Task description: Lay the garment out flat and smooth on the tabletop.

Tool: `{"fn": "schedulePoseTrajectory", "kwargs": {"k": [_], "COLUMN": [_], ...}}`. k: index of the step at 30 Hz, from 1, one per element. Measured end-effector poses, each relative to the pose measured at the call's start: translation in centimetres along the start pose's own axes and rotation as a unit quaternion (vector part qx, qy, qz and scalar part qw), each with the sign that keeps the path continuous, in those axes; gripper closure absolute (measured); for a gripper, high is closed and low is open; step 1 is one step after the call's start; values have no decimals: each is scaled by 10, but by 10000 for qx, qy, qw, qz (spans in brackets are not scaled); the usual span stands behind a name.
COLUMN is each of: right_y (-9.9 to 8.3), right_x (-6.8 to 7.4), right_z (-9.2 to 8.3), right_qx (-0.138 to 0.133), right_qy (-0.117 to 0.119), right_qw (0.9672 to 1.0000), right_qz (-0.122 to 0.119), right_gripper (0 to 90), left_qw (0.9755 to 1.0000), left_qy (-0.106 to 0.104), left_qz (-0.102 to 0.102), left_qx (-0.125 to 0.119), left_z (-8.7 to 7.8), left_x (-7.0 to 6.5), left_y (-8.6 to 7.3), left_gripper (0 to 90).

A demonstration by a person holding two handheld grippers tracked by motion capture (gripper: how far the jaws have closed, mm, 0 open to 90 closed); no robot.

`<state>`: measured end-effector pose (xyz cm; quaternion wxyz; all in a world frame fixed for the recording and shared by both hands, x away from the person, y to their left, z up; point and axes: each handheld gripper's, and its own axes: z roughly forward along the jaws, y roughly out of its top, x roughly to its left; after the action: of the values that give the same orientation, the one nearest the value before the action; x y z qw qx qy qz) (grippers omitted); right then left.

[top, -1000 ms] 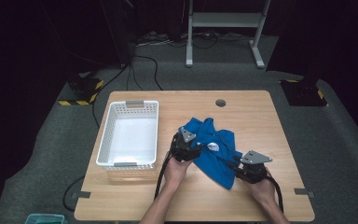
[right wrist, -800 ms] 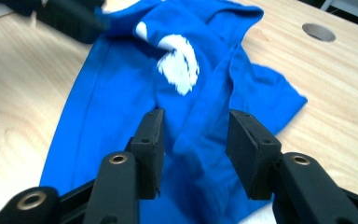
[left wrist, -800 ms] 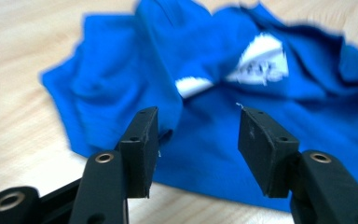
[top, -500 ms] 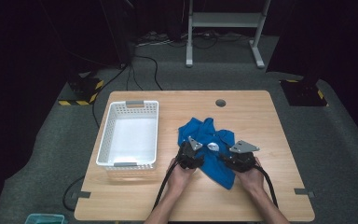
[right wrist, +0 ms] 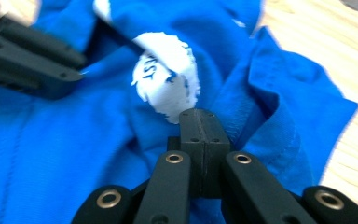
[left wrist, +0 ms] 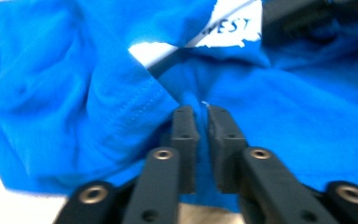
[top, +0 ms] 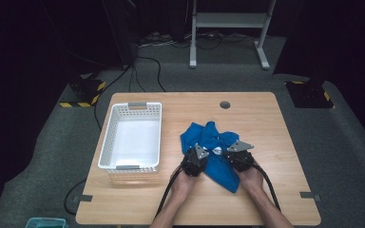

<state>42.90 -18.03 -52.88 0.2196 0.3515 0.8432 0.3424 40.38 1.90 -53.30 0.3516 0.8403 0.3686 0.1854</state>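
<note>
A crumpled blue shirt [top: 212,138] with a white print [right wrist: 167,79] lies right of centre on the wooden table [top: 266,118]. My left gripper [top: 201,151] rests on the shirt's near left part. Its jaws have just been closing and now pinch a fold of blue cloth [left wrist: 121,102] at the tips [left wrist: 201,113]. My right gripper [top: 237,151] sits a little to the right. Its jaws have also just closed, pressed together with the tips [right wrist: 198,115] dug into a ridge of shirt below the print. The left gripper's jaws [right wrist: 28,60] show beyond in the right gripper view.
A white slatted basket [top: 105,152] stands on the table's left half. A round cable hole [top: 225,104] sits near the far edge. Beyond the table, cables and a metal stand's feet [top: 261,57] lie on dark carpet.
Both hands have come together over the shirt: the right one moved left, the left one came nearer and lower. Both grippers have lowered onto the cloth.
</note>
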Motion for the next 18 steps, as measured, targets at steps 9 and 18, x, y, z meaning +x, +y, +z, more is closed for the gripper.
{"fn": "schedulePoseTrajectory", "kwargs": {"k": [9, 18], "right_y": [0, 10], "right_x": [-15, -1], "right_z": [-8, -10], "right_qx": [-241, -529], "right_qy": [4, 323], "right_qw": [9994, 9980], "right_qz": [229, 88], "right_gripper": [715, 532], "left_qw": [9997, 9993], "left_qy": [-162, 101], "left_qz": [-197, -361], "left_qx": [24, -81], "left_z": [-5, 5], "left_x": [3, 3], "left_y": [0, 11], "left_gripper": [690, 543]}}
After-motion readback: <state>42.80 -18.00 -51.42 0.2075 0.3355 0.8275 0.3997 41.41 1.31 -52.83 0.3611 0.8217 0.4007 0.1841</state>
